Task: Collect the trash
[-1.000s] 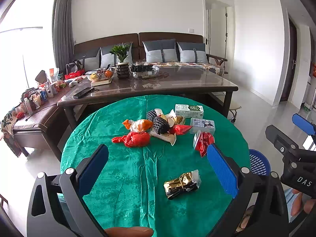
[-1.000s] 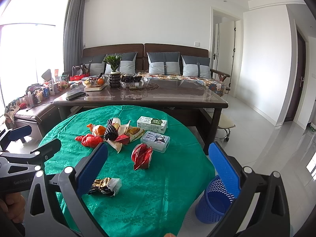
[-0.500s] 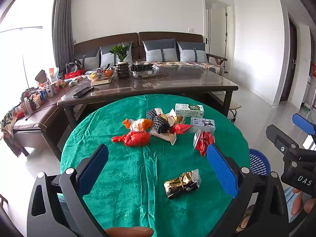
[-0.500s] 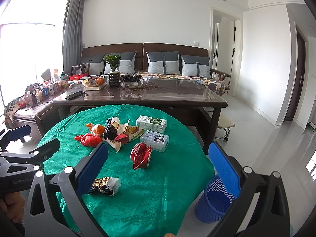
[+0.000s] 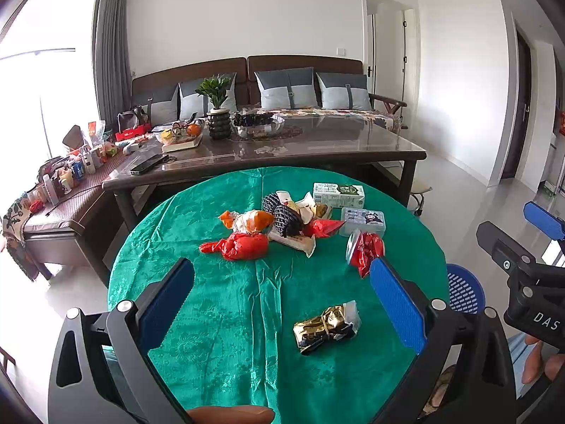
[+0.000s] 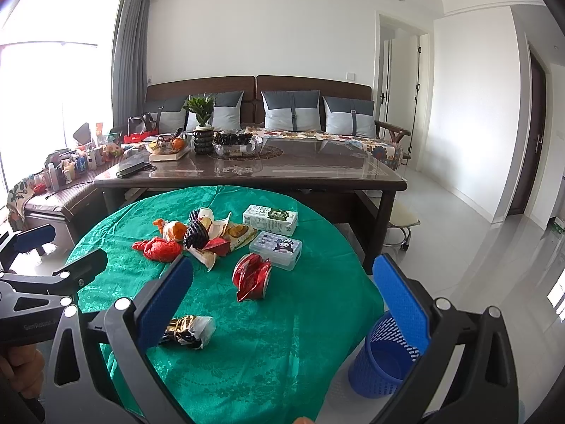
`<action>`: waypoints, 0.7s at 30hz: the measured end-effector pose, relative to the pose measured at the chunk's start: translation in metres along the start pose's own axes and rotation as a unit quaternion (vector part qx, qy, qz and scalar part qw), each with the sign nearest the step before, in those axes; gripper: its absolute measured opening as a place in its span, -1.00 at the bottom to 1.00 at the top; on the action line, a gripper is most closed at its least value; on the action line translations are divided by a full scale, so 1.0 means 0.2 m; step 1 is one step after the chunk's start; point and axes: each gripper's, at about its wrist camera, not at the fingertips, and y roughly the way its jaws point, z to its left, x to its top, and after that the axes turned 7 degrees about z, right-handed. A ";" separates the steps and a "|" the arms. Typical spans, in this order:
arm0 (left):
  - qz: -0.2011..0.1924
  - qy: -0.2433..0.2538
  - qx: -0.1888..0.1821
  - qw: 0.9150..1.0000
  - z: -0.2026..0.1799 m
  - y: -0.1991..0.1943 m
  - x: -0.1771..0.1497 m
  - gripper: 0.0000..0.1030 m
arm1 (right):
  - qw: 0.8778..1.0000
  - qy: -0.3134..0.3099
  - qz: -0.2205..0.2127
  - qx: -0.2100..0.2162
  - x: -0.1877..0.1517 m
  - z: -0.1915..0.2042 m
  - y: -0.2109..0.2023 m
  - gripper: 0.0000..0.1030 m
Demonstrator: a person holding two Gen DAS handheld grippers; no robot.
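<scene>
Gold wrapper (image 5: 326,325) lies on round green-clothed table (image 5: 219,304), nearest near edge. Beyond gold wrapper: red foil wrapper (image 5: 365,251), then trash heap (image 5: 279,224), milk carton (image 5: 338,195), plastic box (image 5: 363,218). Blue basket (image 6: 383,360) on floor right of table. Left gripper (image 5: 282,300) spread wide, empty, above gold wrapper. Right gripper (image 6: 282,298) likewise released, empty.
</scene>
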 end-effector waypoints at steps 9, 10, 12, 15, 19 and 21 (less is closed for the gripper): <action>0.002 0.000 0.001 1.000 -0.03 0.03 -0.04 0.92 | 1.000 -0.002 0.001 -0.001 -0.01 0.03 0.01 0.91; 0.002 0.000 0.001 1.000 -0.03 0.03 -0.04 0.92 | 1.000 -0.002 0.002 -0.001 0.00 0.03 0.01 0.91; 0.002 0.000 0.000 1.000 -0.02 0.02 -0.05 0.92 | 1.000 -0.003 0.003 -0.002 0.00 0.04 0.02 0.91; 0.002 0.000 0.000 1.000 -0.02 0.02 -0.05 0.92 | 1.000 -0.004 0.003 -0.002 0.00 0.04 0.01 0.91; 0.003 0.000 0.001 1.000 -0.02 0.02 -0.05 0.92 | 1.000 -0.004 0.003 -0.002 0.00 0.04 0.01 0.91; 0.004 -0.001 0.000 1.000 -0.01 0.06 -0.09 0.92 | 1.000 -0.004 0.004 -0.002 0.00 0.04 0.02 0.91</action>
